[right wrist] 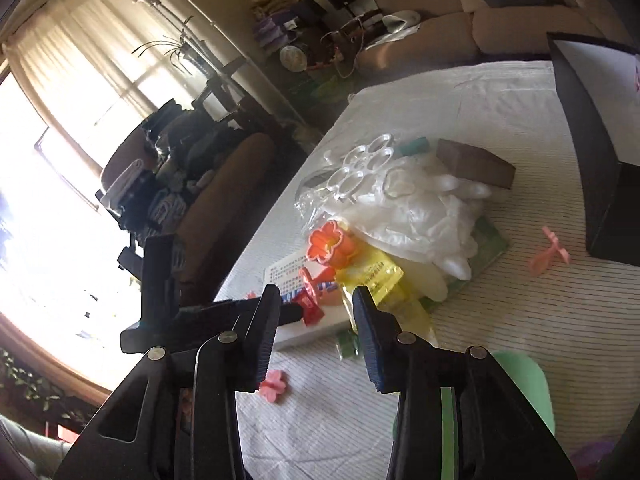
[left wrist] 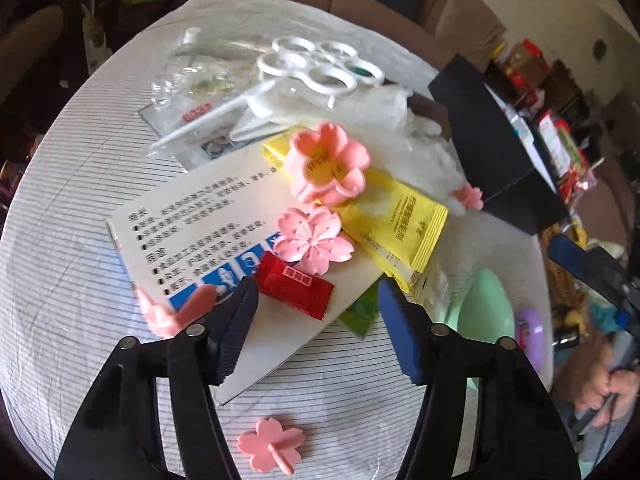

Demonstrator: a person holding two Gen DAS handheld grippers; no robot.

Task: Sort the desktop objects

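red sachet (left wrist: 294,285) lies on the white booklet (left wrist: 208,216), at 12 o'clock between the left gripper's (left wrist: 318,300) spread, empty jaws; right gripper (right wrist: 316,312) likewise apart, empty.

A bright curtained window (right wrist: 60,128) fills nine o'clock of the right wrist view — daylight floods in. A tan sofa (right wrist: 480,8) sits at one o'clock, behind the striped tablecloth (right wrist: 520,340) — cluttered shelves (left wrist: 552,120) at three o'clock in the left view

The white card (left wrist: 208,216) carries lines of black Chinese print, too small to read. The yellow sachet (left wrist: 396,224) and red packet (left wrist: 294,286) carry unreadable Chinese labels.
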